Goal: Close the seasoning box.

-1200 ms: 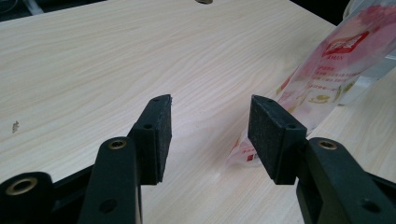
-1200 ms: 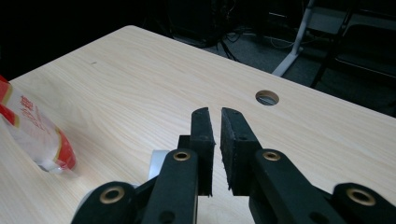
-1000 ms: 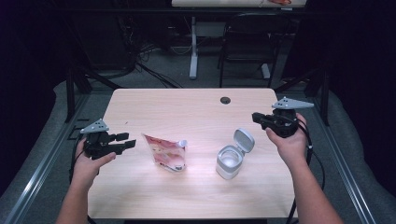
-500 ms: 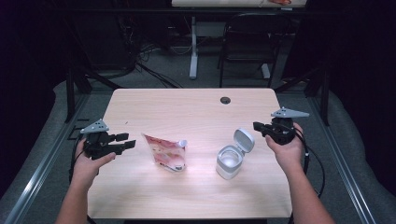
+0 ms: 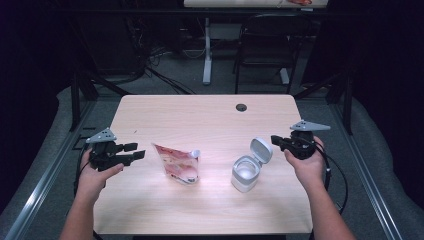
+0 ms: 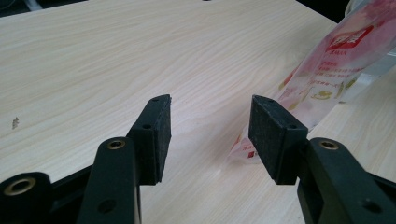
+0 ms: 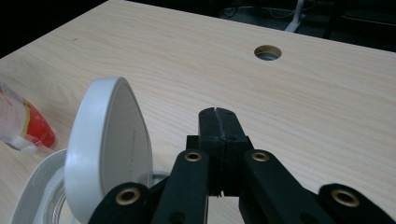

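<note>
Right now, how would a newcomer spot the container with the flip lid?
Start at the wooden table, then its right half near the right claw. The white container stands upright, lid hinged open, unlike the flat red pouch beside it.

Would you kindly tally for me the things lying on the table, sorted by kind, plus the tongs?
Pouches: 1, the red and white pouch
Containers: 1, the white container with its lid open
Tongs: 2, left tongs and right tongs
Total: 4
</note>
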